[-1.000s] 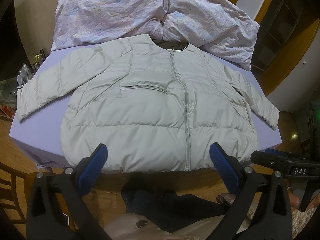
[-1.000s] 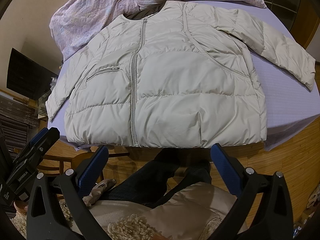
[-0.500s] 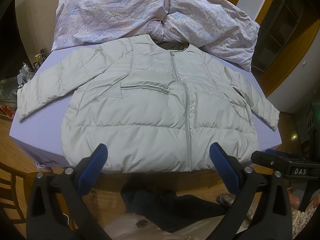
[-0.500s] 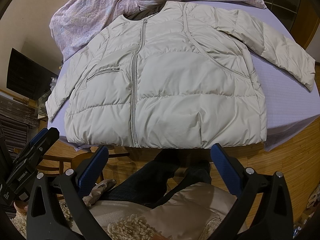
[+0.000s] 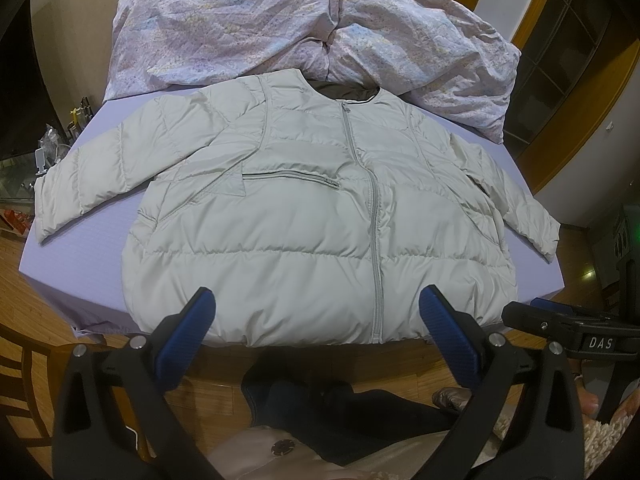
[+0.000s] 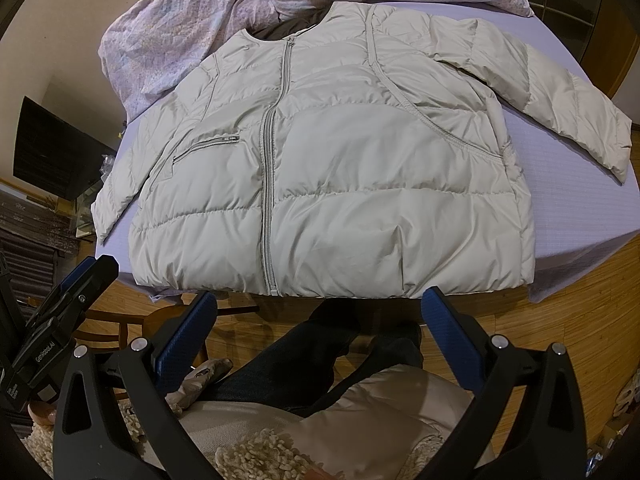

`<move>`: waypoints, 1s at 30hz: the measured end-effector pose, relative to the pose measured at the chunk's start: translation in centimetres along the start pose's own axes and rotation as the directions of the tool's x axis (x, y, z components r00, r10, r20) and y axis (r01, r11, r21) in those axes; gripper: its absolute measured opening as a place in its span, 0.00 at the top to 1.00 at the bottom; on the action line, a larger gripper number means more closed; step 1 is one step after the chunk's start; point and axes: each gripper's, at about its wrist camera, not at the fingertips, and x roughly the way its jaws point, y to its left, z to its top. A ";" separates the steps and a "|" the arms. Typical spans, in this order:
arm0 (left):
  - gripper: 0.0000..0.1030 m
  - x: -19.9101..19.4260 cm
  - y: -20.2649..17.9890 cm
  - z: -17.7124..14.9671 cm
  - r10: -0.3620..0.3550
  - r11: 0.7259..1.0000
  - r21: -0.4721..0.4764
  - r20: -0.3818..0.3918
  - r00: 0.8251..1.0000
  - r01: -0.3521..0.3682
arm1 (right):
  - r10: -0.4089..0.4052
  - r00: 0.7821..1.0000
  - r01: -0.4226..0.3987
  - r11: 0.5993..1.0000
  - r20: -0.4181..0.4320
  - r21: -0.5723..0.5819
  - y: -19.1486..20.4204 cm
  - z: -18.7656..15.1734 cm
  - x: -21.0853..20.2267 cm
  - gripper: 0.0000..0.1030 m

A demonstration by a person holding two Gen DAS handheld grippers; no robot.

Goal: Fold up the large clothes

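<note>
With the left gripper (image 5: 316, 316) and right gripper (image 6: 320, 312) both wide open and empty, I judge the jacket (image 5: 312, 208), flat at 12 o'clock, light, puffy, slippery; I would pinch cuffs.

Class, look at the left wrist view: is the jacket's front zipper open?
No, the front zipper runs closed from neckline to hem of the pale puffer jacket, with both front panels joined.
</note>
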 end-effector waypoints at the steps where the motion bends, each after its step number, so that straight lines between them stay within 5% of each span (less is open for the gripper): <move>1: 0.02 0.0 0.0 0.0 0.000 1.000 0.000 0.000 1.000 0.000 | 0.000 1.000 0.000 1.000 0.000 -0.001 0.0 0.0 0.0 0.01; 30: 0.02 0.0 0.0 0.0 -0.001 1.000 0.000 -0.001 1.000 0.001 | 0.000 1.000 0.000 1.000 -0.003 0.001 0.0 0.5 0.3 0.01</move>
